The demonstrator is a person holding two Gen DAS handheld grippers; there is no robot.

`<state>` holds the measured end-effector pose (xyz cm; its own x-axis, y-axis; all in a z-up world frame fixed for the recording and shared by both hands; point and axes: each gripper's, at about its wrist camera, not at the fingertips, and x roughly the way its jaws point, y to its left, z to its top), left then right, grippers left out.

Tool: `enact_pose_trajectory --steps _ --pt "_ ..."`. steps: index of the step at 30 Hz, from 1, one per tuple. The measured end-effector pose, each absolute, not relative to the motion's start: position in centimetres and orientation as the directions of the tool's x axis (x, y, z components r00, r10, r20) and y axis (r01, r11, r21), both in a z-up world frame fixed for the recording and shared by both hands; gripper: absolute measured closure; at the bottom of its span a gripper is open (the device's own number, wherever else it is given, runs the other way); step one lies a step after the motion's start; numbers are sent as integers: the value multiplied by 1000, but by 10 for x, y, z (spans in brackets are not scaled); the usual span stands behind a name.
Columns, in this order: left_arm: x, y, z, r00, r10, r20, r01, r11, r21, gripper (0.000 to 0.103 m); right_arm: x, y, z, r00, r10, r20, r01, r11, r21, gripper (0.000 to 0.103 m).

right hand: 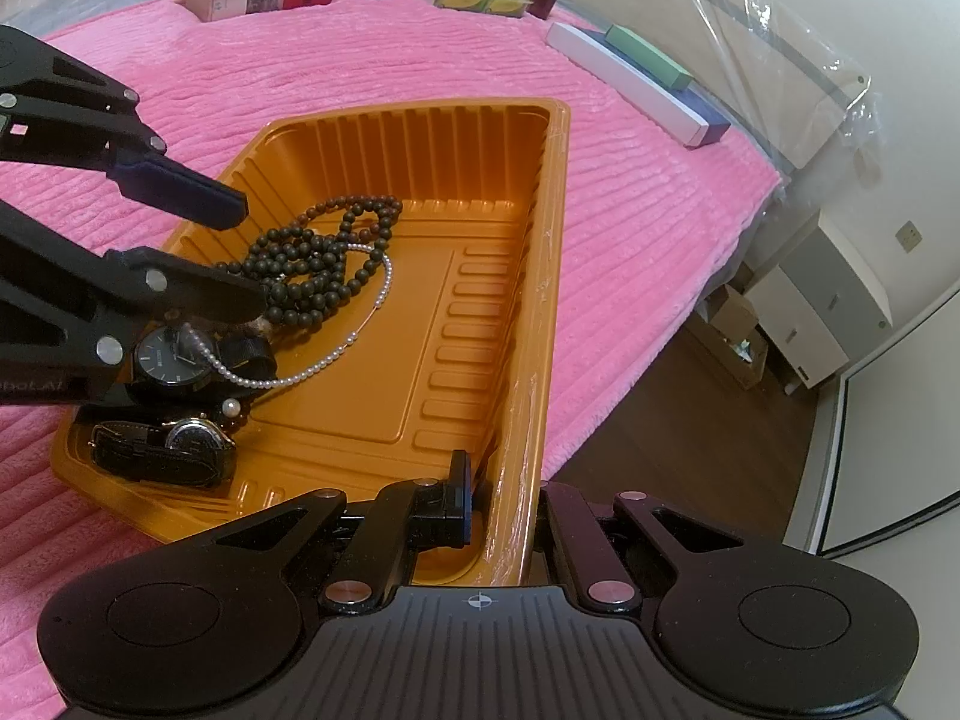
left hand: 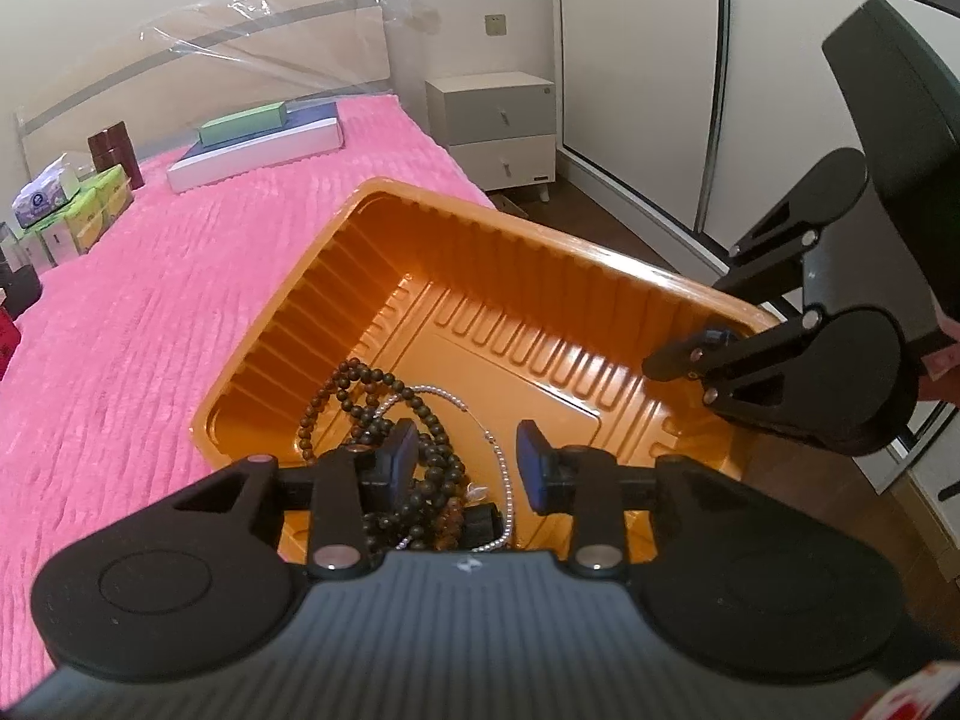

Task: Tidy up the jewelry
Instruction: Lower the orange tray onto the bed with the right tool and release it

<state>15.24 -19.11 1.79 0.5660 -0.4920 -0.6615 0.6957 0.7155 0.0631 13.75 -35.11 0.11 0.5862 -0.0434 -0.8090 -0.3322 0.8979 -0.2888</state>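
Orange tray (right hand: 543,276): on the pink bed; right gripper (right hand: 507,495) clamped shut on its rim.
Jewelry: dark beads (right hand: 324,264), pearl strand (right hand: 336,354), two watches (right hand: 171,357) already inside.
Left gripper (left hand: 467,459): part open over the beads, gripping nothing (seemingly just released).
Left: none visible outside the tray.

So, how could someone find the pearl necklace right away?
Look at the orange tray on the pink blanket. Among the jewelry at its crowded end lies the pearl necklace, the only thin white strand, beside the dark bead strings and black watches.

A glossy ribbed plastic tray (right hand: 528,276) holds matt dark beads (right hand: 318,264), shiny pearls (right hand: 336,354) and leather-strapped watches (right hand: 162,450) on a plush ridged blanket (right hand: 360,72).
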Motion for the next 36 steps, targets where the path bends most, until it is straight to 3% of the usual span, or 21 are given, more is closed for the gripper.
enact_pose_trajectory --steps 16,28,30,31,32,33,34,36 --pt "150 -130 22 633 -439 -638 559 829 -16 66 147 -364 -1 562 16 -827 -347 912 -218 99" --pt "123 -56 16 682 -355 -639 337 928 -155 62 160 -421 -38 521 213 -826 -250 964 91 97" --pt "117 -47 14 685 -346 -641 310 935 -174 62 157 -430 -45 520 252 -816 -214 963 161 90" --pt "116 -43 14 687 -342 -641 298 937 -181 59 156 -436 -46 528 276 -804 -195 960 201 68" --pt "113 -40 13 690 -336 -641 284 940 -188 53 153 -441 -45 539 301 -787 -179 954 241 32" --pt "111 -37 13 694 -329 -640 269 944 -193 49 150 -448 -44 565 326 -758 -161 944 287 21" --pt "109 -34 13 700 -322 -638 256 946 -198 39 145 -453 -41 594 344 -727 -146 935 322 16" --pt "103 -29 16 715 -315 -625 232 949 -213 32 138 -465 -35 624 375 -686 -112 911 396 16"
